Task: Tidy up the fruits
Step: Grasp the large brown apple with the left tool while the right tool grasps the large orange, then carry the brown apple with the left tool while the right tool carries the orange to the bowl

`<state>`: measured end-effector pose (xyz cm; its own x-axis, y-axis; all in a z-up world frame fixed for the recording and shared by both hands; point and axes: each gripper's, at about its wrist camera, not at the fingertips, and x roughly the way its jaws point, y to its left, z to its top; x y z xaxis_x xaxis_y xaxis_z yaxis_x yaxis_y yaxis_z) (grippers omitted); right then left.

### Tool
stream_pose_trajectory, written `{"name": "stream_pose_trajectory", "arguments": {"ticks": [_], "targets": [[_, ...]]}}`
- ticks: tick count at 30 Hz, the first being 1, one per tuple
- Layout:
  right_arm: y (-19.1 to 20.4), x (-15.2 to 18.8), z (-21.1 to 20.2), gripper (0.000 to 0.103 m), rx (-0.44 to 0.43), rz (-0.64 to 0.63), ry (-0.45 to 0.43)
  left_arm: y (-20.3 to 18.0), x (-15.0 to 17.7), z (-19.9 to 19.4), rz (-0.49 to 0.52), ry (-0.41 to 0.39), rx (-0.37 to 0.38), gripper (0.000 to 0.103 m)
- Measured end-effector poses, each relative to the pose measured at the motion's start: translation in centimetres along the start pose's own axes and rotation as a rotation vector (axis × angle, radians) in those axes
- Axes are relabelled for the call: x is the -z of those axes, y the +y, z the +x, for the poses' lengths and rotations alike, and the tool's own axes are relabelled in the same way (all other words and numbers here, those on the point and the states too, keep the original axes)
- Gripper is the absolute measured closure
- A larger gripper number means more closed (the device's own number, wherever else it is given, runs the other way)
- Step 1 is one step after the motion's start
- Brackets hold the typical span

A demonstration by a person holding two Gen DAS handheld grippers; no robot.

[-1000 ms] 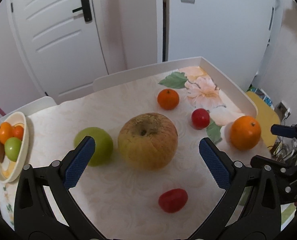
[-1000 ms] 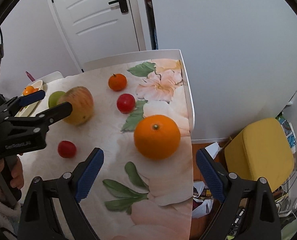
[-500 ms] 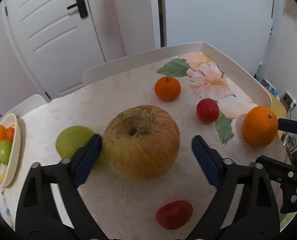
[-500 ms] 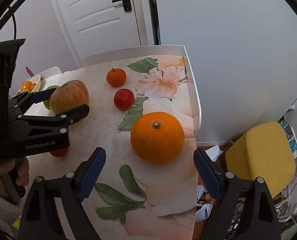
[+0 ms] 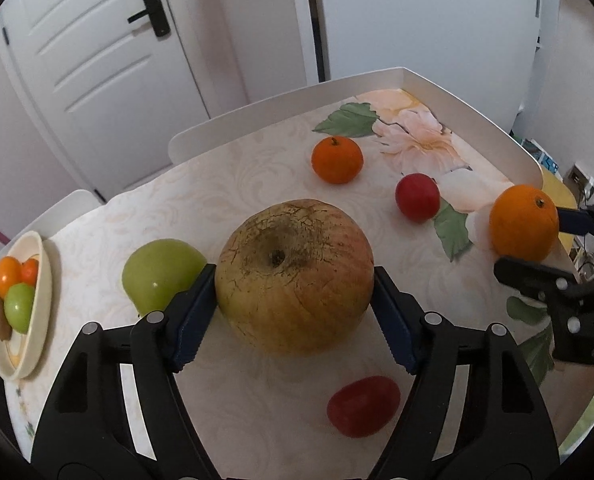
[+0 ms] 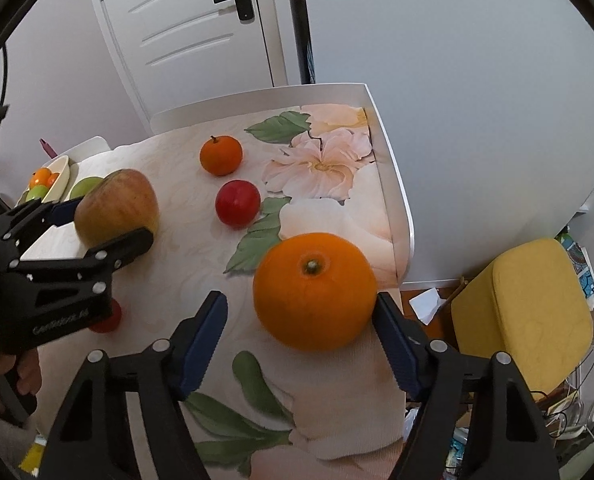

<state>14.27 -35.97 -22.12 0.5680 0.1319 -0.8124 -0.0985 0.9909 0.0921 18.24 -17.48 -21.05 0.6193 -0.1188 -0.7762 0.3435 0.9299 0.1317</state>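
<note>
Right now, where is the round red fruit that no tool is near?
In the left wrist view the round red fruit lies right of centre on the table, between the small orange and the big orange.

Even, soft indoor light; both views sharp.
Fisheye bending curves the door [image 5: 97, 60] and table [image 5: 225, 184] edges; dark vignette fills the corners; faint shadows under fruit.
</note>
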Motion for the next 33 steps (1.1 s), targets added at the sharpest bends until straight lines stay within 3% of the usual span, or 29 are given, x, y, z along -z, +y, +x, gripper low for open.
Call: {"name": "stream_pose_trajectory", "arguments": {"ticks": [12,16,20,33], "targets": [[0.0,-0.4,0.4,0.039,0.022,-0.021,-0.012,0.3,0.3,-0.9,-0.019,-0.013,0.003,0.024],[0.0,-0.3,0.4,0.047,0.057,-0.038,-0.011,0.5,0.5,-1.5,-0.032,-0.018,0.008,0.024],[0.1,-0.3,0.3,0.048,0.062,-0.053,-0.005,0.6,0.6,-2.4,-0.043,-0.024,0.009,0.024],[2.4,-1.6,-3.7,0.048,0.016,-0.096,-0.059,3.2,1.0,-8.3,-0.128,-0.084,-0.019,0.024]]}}
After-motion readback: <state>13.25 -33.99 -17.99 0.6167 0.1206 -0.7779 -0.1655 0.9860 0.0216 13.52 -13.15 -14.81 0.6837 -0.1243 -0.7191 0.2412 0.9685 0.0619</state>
